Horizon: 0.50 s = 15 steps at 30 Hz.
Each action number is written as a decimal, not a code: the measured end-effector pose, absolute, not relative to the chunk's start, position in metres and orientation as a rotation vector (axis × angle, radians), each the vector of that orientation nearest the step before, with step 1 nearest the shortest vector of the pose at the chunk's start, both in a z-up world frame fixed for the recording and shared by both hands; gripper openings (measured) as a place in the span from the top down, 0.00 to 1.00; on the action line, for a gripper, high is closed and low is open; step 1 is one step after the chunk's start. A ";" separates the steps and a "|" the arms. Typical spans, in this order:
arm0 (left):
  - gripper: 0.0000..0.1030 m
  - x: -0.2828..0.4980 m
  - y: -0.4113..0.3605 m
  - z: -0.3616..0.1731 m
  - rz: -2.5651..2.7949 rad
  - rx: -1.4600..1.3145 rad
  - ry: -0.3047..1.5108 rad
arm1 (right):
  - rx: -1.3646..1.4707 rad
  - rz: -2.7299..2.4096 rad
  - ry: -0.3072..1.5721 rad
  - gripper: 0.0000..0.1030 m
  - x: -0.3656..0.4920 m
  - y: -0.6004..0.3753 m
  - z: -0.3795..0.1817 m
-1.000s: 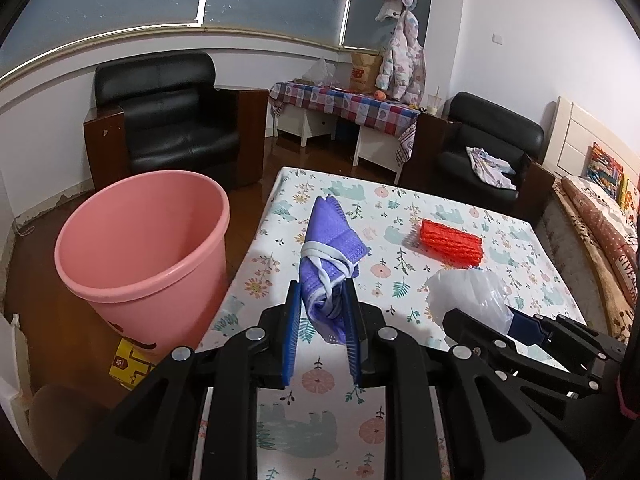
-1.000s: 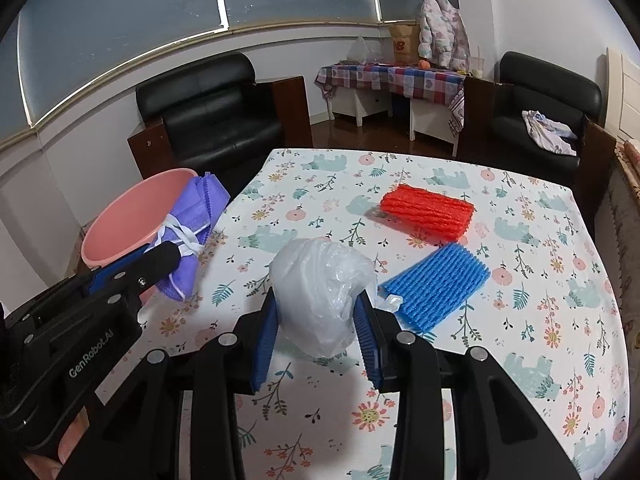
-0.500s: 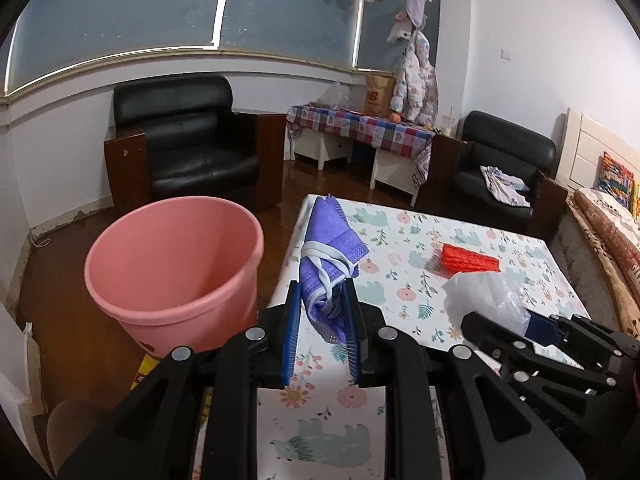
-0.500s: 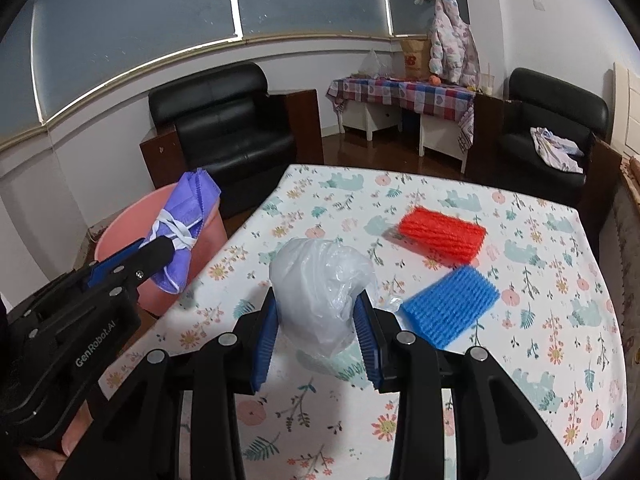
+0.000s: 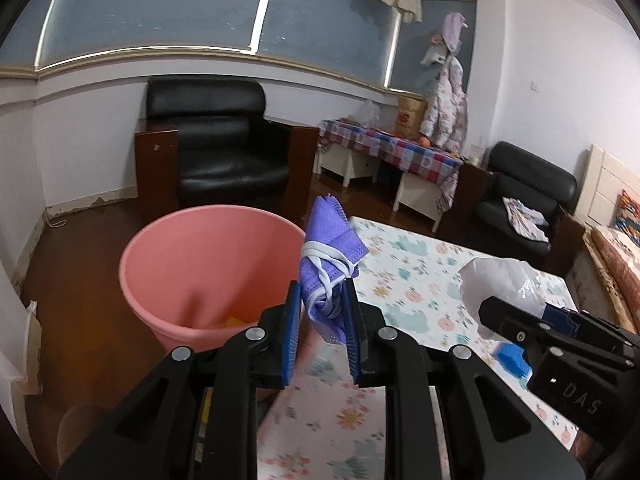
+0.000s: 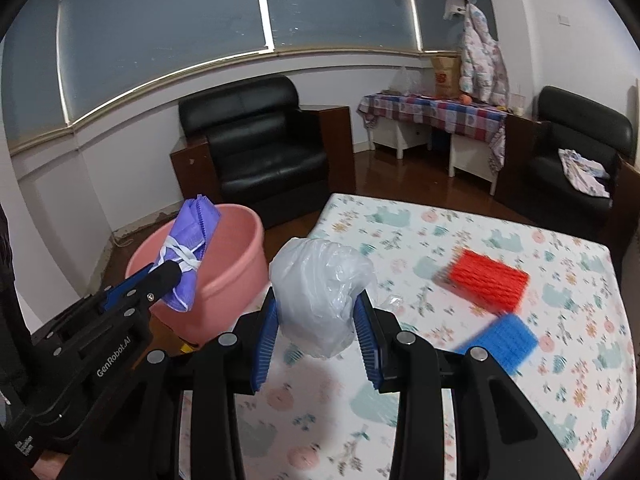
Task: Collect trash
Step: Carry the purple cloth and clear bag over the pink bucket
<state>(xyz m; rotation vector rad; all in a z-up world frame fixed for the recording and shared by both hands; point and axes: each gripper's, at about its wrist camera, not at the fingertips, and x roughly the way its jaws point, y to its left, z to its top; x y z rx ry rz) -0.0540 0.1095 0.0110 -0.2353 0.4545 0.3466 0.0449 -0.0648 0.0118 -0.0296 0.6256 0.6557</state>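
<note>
Dark wood floor, black armchairs along the wall, and your landmark, the pink bin point(image 5: 208, 276), stands on that floor right against the corner of the floral table point(image 6: 500, 380). Beyond the bin, out on the table, a red mesh pad point(image 6: 486, 282) and a blue one point(image 6: 504, 340) wait, well apart from it. Your right gripper point(image 6: 318, 326) is clamped partway on a crumpled clear bag point(image 6: 320, 292), carried over the table beside the bin, not yet above it. Your left gripper point(image 5: 322, 322) pinches a folded purple mask point(image 5: 328, 264), jaws narrow, right at the bin's near rim. Looks like the carry-and-drop step: both pieces lifted, neither released. Next you need each load fully over the bin's mouth before letting go, mask first, then swing the bag across. Both are light and could drift, so release low.
</note>
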 end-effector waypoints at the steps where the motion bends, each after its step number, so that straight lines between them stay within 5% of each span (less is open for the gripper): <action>1: 0.80 -0.055 0.112 0.011 0.354 -0.238 0.451 | -0.029 0.666 0.623 0.65 0.046 -0.059 0.014; 15: 0.80 -0.059 0.166 0.015 0.506 -0.231 0.418 | -0.021 0.849 0.660 0.64 0.068 0.025 0.020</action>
